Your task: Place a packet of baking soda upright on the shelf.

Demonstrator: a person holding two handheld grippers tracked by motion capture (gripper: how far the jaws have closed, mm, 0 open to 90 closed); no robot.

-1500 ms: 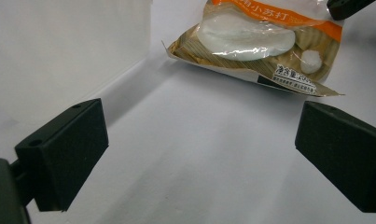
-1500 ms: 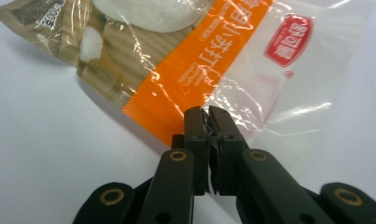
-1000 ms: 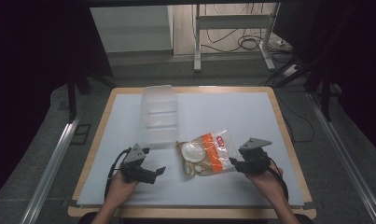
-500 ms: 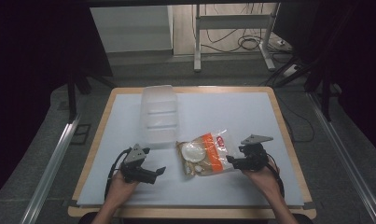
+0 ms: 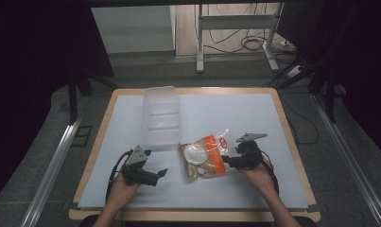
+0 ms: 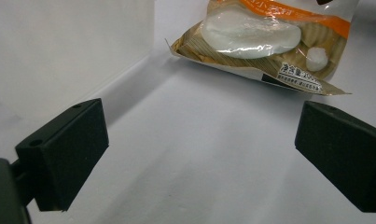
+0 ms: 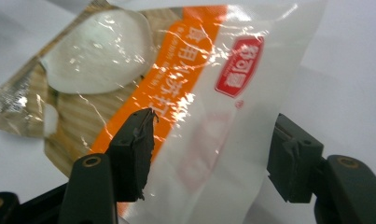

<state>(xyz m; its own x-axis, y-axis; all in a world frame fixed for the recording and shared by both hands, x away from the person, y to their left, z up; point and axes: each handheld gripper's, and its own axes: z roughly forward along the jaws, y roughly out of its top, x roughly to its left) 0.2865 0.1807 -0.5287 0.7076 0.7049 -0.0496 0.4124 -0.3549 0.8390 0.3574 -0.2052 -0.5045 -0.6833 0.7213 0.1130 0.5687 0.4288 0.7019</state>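
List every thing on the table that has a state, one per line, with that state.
snack bag: lying flat on the table, sealed, its clear end between the right gripper's jaws.
plastic container: lying empty, beside the bag.
left hand-held gripper: open, nothing between its jaws, resting near the bag.
right hand-held gripper: jaws just closing a little, one either side of the bag's clear end, not yet pressing.

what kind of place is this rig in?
Probably a lab data-collection station: a white-topped table with a wooden rim, dark curtains at both sides, loose floor cables, and metal stand legs behind it.
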